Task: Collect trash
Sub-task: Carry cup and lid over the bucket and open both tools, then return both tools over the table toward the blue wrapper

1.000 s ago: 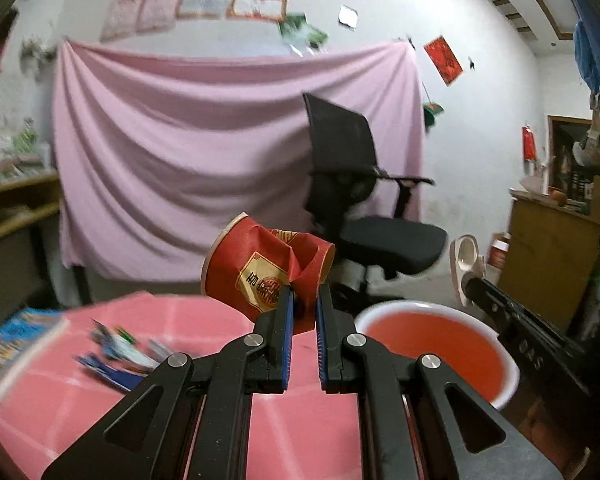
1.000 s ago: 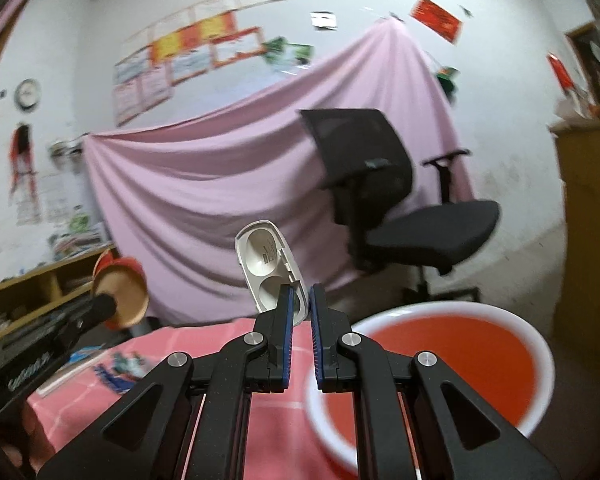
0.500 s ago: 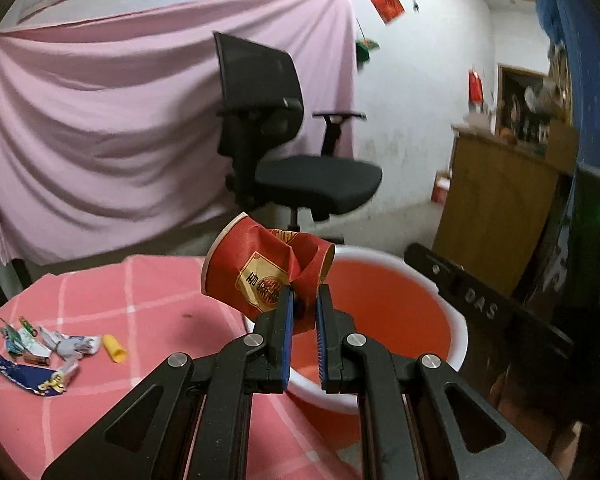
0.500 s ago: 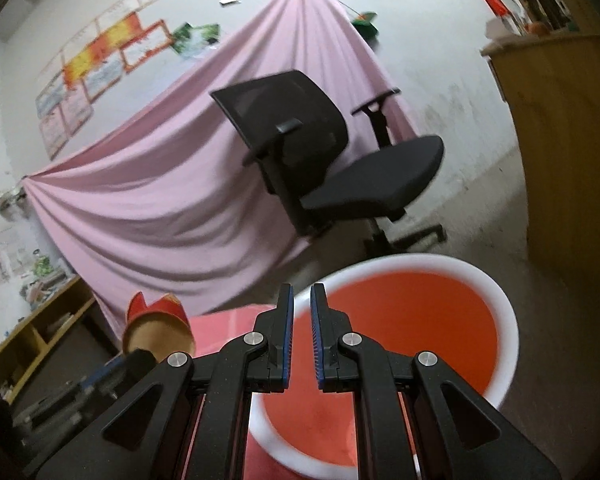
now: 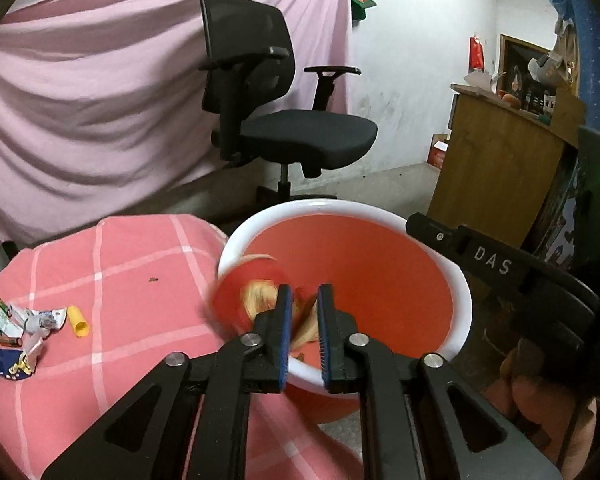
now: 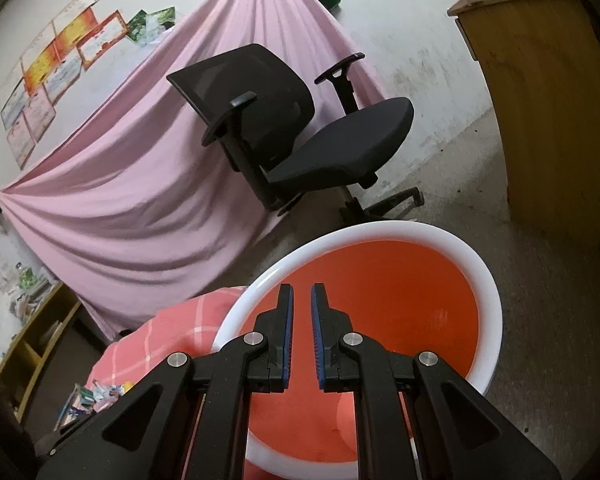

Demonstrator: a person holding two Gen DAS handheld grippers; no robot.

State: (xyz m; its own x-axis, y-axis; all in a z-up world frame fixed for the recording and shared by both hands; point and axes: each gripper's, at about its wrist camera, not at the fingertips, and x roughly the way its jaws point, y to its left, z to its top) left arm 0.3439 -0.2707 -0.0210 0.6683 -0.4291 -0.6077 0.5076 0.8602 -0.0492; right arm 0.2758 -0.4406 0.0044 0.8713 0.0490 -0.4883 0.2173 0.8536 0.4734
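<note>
The crushed red cup [image 5: 240, 304] has slipped from the opening left gripper [image 5: 303, 320], blurred at the basin's [image 5: 452, 276] nine o'clock rim; right gripper [image 6: 301, 318] empty, narrow.

Basin [image 6: 488, 280] mouth wide and unobstructed from above in the right wrist view; blurred red cup [image 5: 244, 300] at its near-left rim; office chair [image 5: 292, 136] and wooden cabinet [image 5: 496, 168] stand beyond; table [image 5: 148, 264] bare up to wrapper litter [image 5: 16, 332] at far left.

Red paper cup [image 5: 248, 300] motion-blurred; basin [image 5: 452, 280] partly hidden.
</note>
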